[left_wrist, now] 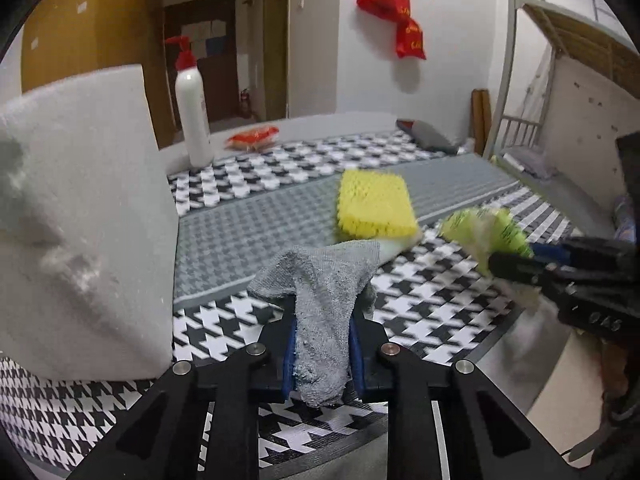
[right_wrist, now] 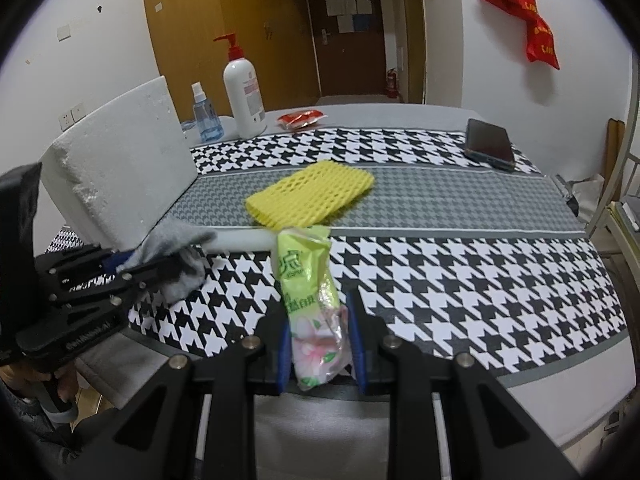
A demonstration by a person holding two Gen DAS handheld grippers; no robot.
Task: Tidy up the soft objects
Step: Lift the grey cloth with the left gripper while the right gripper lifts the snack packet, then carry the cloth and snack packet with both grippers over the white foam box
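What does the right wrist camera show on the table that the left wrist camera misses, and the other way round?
Only the right wrist view shows the small blue spray bottle beside the pump bottle and the dark phone at the far right of the table.

Only the left wrist view shows the bunk bed frame and a grey pouch at the table's far edge.

Both show the yellow foam net, the white foam block, the grey cloth clamped in the left gripper, and the green packet clamped in the right gripper.
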